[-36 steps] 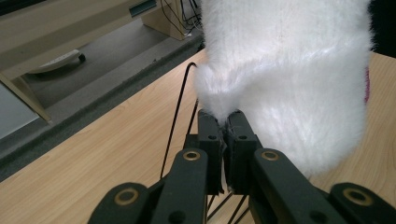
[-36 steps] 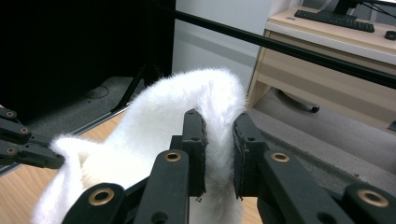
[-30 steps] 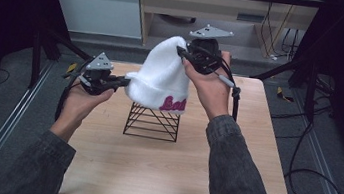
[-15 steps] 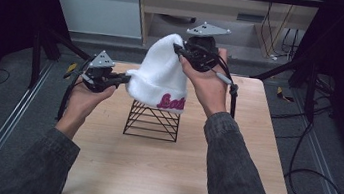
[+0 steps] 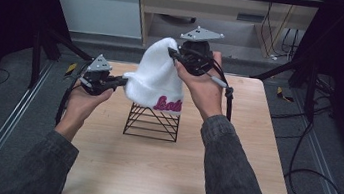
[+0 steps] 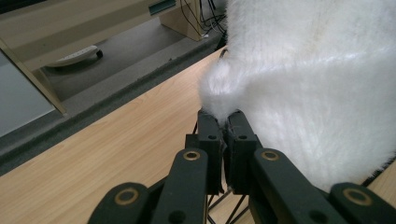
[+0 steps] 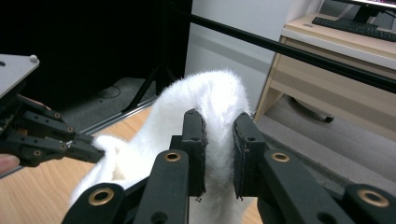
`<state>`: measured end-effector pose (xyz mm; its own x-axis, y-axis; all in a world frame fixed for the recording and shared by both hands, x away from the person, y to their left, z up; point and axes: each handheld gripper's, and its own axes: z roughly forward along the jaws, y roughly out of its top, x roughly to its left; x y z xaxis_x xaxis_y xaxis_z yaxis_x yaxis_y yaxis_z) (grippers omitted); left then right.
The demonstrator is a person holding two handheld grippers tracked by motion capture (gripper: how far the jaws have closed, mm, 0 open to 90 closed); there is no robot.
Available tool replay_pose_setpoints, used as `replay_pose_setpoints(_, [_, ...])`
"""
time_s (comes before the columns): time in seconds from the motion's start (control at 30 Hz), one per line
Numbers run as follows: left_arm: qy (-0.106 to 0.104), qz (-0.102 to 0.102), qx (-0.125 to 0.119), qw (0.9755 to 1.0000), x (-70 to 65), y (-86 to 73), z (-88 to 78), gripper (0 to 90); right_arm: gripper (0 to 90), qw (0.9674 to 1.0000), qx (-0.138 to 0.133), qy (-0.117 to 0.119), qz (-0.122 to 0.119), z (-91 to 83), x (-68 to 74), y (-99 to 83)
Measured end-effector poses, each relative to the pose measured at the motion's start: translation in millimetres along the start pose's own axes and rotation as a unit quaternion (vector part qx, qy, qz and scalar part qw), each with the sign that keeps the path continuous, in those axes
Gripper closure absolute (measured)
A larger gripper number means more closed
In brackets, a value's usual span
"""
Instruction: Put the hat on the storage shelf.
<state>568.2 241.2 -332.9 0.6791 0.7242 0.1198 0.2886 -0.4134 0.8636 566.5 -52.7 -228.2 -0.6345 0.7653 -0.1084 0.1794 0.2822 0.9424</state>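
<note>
White beanie [image 5: 155,77], frame centre, draped over black wire stand [image 5: 152,121]: soft, light, floppy, likely sags; best held by brim and crown. Right gripper [image 5: 174,57] pinches crown; left gripper [image 5: 124,81] clamped on brim edge.

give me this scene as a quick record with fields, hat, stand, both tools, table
hat: fluffy white knit beanie with pink lettering, draped over the stand
stand: black wire rack, under the beanie, on the table
left tool: shut on the beanie's lower edge
right tool: shut on the beanie's top
table: light wooden tabletop
</note>
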Motion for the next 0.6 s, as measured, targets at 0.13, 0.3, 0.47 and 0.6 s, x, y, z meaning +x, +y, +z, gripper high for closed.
replay_pose_setpoints(0.13, [-0.001,0.002,0.006,1.0000,-1.6,-6.9,0.7,86.4,77.7,1.0000,0.004,0.004,-0.007,-1.2,5.1,-6.8])
replay_pose_setpoints(0.3, [0.002,0.011,0.013,0.9999,-5.1,-13.3,2.6,86.4,77.4,0.9999,0.010,0.012,-0.008,-1.4,8.3,-15.1])
replay_pose_setpoints(0.47, [0.009,0.025,0.022,0.9994,-12.1,-25.5,2.8,86.4,77.1,0.9996,0.019,0.019,-0.012,-2.7,12.2,-23.4])
replay_pose_setpoints(0.6, [0.002,0.023,0.025,0.9994,-14.9,-35.4,1.9,86.4,77.0,0.9992,0.029,0.025,-0.014,-2.8,16.5,-33.2])
